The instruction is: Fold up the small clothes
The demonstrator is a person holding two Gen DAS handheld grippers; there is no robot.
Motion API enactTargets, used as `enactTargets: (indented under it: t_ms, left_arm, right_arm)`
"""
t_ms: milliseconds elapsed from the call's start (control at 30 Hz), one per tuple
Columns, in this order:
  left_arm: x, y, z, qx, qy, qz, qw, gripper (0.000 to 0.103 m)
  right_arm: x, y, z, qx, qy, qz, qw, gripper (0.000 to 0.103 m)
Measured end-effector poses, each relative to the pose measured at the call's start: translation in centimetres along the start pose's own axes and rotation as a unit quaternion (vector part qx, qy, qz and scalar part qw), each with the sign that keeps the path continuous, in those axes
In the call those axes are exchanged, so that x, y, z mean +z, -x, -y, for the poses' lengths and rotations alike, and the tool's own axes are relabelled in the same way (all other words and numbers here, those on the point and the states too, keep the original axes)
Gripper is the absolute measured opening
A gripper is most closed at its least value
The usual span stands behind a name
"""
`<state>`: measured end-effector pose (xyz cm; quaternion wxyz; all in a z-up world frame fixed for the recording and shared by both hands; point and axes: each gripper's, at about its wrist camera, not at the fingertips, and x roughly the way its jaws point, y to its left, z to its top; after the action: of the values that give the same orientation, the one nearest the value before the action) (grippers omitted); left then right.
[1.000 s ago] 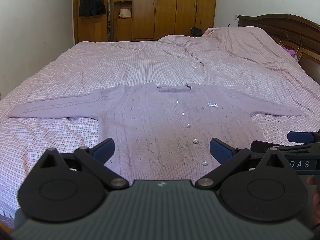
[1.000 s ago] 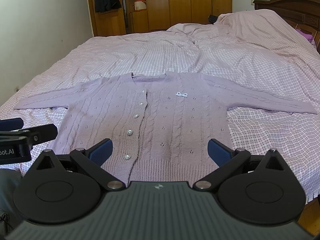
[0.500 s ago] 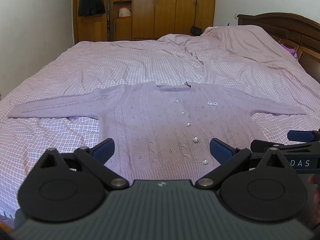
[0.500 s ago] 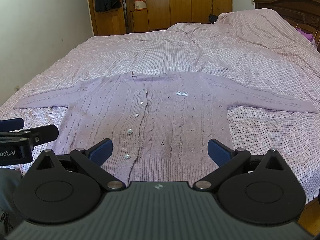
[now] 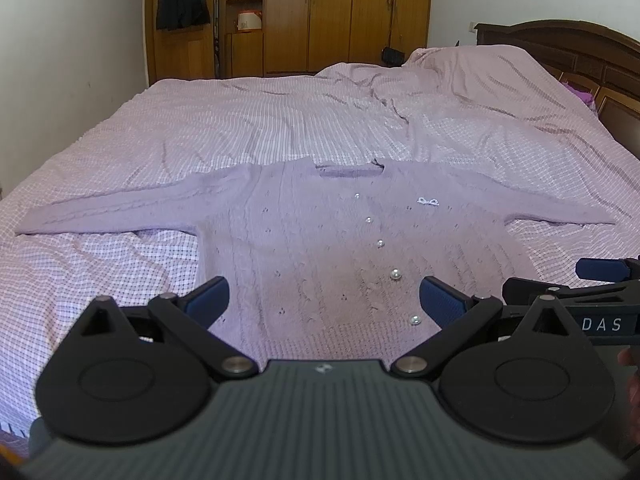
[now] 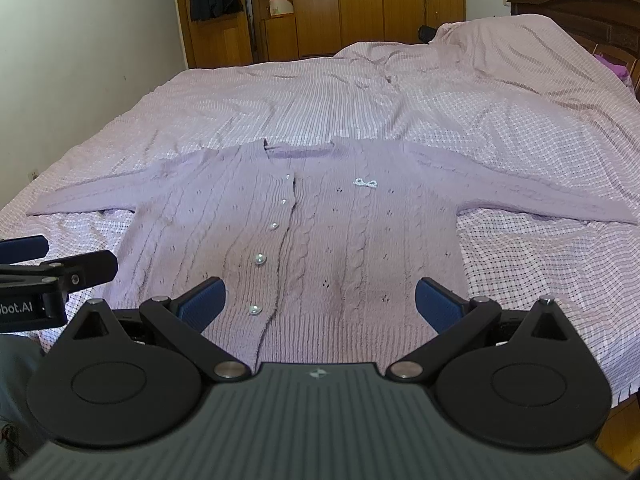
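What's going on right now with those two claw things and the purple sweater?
Left gripper and right gripper: jaws open, empty, above hem. Cardigan flat on bed, buttoned, sleeves spread, unfolded. Nothing in the way.

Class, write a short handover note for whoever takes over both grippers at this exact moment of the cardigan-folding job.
Left gripper: jaws open, holding nothing, poised above the hem.
Right gripper: jaws open, holding nothing, also above the hem, beside the left one.
The lilac cardigan lies flat and face up on the checked bedspread, buttoned, both sleeves spread out sideways, hem toward you.
Done: garment laid out flat.
Left: every fold. Nothing is folded yet; probably bring the sleeves in over the body first, then fold the body.
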<state>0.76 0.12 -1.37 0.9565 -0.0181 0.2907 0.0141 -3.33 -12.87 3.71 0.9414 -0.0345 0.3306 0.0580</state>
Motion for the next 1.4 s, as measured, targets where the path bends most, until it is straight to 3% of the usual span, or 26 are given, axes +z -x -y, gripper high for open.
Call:
enactTargets:
  t_ms: [400, 567, 733, 900, 1000, 1133, 1300, 1400]
  left_arm:
    - [0.2, -4.0, -3.6, 0.001, 0.032, -0.044, 0.9985, 0.103]
    - [0.8, -6.3, -7.2, 0.006, 0.060, -0.078, 0.9951, 0.103]
    - [1.8, -8.2, -10.8, 0.022, 0.053, -0.101, 0.9933, 0.103]
    - [3.3, -10.2, -16.2, 0.032, 0.082, -0.133, 0.9872, 0.103]
    - [4.1, -11.2, -19.6, 0.053, 0.085, -0.150, 0.9836, 0.103]
    - [5.2, -12.9, -24.5, 0.062, 0.080, -0.176, 0.9793, 0.103]
    - [6.2, -15.8, -31.0, 0.064, 0.076, -0.213, 0.9720, 0.103]
    - [6.8, -17.9, -34.3, 0.051, 0.082, -0.236, 0.9670, 0.103]
  right_arm:
    - [1.0, -4.3, -2.1, 0.002, 0.010, -0.040, 0.999, 0.103]
    - [2.8, -6.9, -4.8, -0.001, 0.028, -0.061, 0.998, 0.103]
    - [5.1, -10.2, -8.5, -0.004, 0.039, -0.086, 0.996, 0.103]
    - [7.6, -13.5, -13.3, 0.032, 0.039, -0.103, 0.993, 0.103]
    - [9.2, -15.7, -15.8, 0.072, -0.002, -0.124, 0.990, 0.103]
    - [10.9, -20.5, -18.3, 0.124, -0.100, -0.221, 0.962, 0.103]
    - [12.9, -24.9, -24.2, 0.087, -0.033, -0.244, 0.965, 0.103]
    - [13.9, -27.5, -27.4, 0.088, -0.007, -0.265, 0.960, 0.103]
